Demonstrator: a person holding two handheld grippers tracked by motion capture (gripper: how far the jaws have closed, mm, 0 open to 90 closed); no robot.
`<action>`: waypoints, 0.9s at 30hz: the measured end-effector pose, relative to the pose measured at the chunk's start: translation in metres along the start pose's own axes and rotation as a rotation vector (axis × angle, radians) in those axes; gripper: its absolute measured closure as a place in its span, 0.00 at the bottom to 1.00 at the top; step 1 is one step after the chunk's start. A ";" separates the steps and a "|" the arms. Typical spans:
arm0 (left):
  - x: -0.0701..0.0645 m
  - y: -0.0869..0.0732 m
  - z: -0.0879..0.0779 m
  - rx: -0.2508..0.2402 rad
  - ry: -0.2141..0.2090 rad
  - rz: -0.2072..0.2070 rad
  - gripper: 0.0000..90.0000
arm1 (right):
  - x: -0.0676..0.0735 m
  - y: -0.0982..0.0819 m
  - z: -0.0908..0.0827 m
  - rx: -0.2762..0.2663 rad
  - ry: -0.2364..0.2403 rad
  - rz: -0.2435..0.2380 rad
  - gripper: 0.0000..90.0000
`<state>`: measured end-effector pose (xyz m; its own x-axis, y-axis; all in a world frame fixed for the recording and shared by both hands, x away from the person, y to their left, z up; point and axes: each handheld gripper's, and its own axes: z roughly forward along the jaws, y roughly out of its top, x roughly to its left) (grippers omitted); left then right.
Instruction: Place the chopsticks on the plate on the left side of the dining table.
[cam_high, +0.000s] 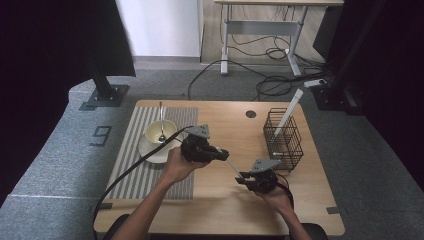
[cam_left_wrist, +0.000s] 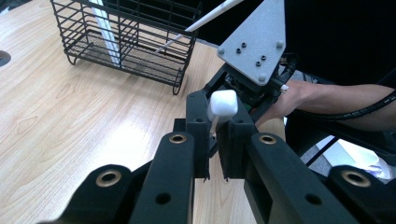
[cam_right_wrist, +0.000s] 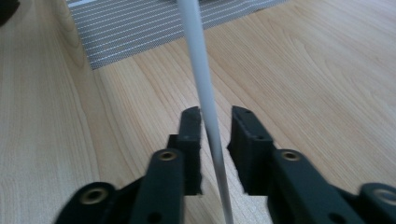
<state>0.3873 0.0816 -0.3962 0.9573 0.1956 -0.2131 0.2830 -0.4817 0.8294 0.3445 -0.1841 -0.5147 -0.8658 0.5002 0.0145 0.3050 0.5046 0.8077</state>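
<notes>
So the white chopstick (cam_high: 233, 167) is spanning between both tools right now, up off the wooden table (cam_high: 220, 205). The left gripper (cam_left_wrist: 212, 140) is clamping one end, with the squared butt poking out just past its tips. The right gripper (cam_right_wrist: 215, 140) is sitting around the shaft with a gap on one side, so not really pinching yet. The stick is looking light, stiff and slick to me, so I'd be grabbing mid-shaft, square across the pads, or it'll swivel.
</notes>
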 end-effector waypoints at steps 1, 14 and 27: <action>0.000 0.000 0.000 0.002 0.001 0.001 0.93 | 0.000 0.000 0.000 -0.004 -0.001 -0.007 0.86; 0.002 -0.002 -0.006 -0.085 0.143 0.037 0.58 | 0.012 0.005 -0.004 -0.008 0.001 -0.074 0.95; 0.007 -0.017 -0.005 -0.112 0.318 0.030 0.26 | 0.015 0.004 -0.004 0.016 0.009 -0.088 0.95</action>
<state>0.3888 0.0955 -0.4088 0.8938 0.4475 -0.0303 0.2294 -0.3981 0.8882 0.3310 -0.1772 -0.5087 -0.8929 0.4474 -0.0506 0.2343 0.5577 0.7963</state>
